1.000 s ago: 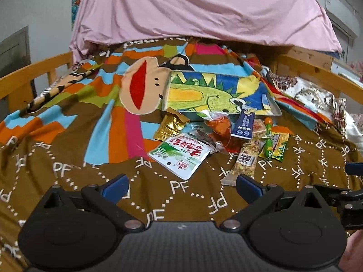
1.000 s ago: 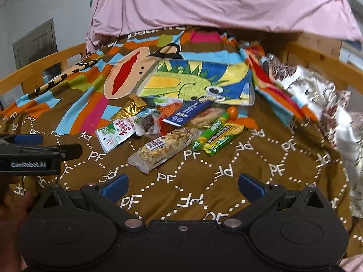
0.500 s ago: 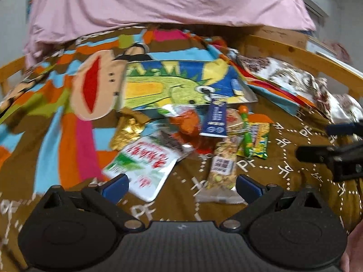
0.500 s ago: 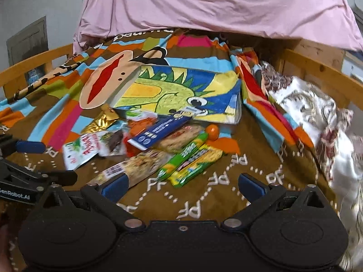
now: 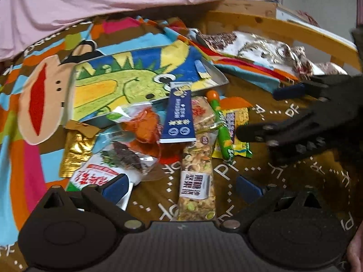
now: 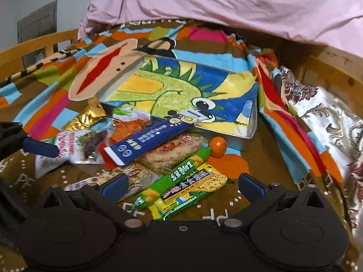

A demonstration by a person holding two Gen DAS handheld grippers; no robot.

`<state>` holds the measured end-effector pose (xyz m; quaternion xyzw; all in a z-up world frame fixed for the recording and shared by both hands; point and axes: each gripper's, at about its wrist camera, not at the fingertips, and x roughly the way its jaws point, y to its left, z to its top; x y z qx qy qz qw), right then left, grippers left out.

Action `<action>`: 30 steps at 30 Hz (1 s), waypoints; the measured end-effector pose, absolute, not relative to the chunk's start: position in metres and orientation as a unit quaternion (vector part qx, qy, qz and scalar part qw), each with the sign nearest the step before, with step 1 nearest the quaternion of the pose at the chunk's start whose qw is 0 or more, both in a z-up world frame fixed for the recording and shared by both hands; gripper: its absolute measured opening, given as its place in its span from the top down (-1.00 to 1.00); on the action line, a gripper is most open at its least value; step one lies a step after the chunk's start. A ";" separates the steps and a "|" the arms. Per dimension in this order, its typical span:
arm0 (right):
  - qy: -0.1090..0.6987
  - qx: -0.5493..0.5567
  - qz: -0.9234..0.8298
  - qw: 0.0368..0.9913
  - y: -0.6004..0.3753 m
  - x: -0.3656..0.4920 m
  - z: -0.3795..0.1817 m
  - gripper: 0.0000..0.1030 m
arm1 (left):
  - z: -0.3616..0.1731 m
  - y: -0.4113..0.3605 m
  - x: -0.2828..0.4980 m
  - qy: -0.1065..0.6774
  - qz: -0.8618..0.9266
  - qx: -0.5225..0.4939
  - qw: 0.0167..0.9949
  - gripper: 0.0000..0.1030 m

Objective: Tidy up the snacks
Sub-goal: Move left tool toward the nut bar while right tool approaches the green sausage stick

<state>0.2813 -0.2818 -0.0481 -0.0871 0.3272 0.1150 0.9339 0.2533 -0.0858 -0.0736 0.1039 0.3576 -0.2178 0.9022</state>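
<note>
Brown bedding printed with white "PF" letters (image 5: 226, 172) covers a wooden-railed bed (image 5: 283, 26), with a pink sheet (image 5: 113, 2) bunched at the far end and a bright cartoon-monkey blanket (image 5: 38, 104) spread over the left.

From the left wrist, the left gripper (image 5: 181, 187) stands spread wide and empty, low over the near edge of a snack pile. Directly between its blue-padded fingers (image 5: 115, 187) lies a clear-wrapped nut bar (image 5: 197, 181) with a white label, lengthwise toward the camera. The left finger sits over a white-and-green packet with red lettering (image 5: 95, 179). Beyond lie a gold foil pouch (image 5: 77, 149), an orange snack in a clear bag (image 5: 143, 124), a dark blue stick packet (image 5: 179, 115), a green corn-print stick (image 5: 223, 133) with an orange cap and a yellow-green packet (image 5: 240, 124). Behind the pile rests a flat tray with a green dinosaur picture (image 5: 127, 81). The right gripper (image 5: 258, 111) reaches in from the right, fingers apart, just beside the yellow-green packet.

From the right wrist, the right gripper (image 6: 182, 187) is open and holds nothing, with the corn-print stick (image 6: 172, 179) and yellow-green packet (image 6: 192, 190) lying side by side between its fingers (image 6: 249, 185). The blue stick packet (image 6: 149, 140) leans across a round brown cake in clear wrap (image 6: 174, 151). The dinosaur tray (image 6: 181, 90) sits just past the pile. A blue fingertip of the left gripper (image 6: 40, 147) touches the white-and-green packet (image 6: 68, 147) at the left edge.
</note>
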 end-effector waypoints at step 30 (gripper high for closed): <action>0.315 -0.089 0.106 0.939 -0.299 0.299 -0.059 -0.94 | -0.090 -0.096 0.282 0.385 -0.257 0.081 0.883 -0.17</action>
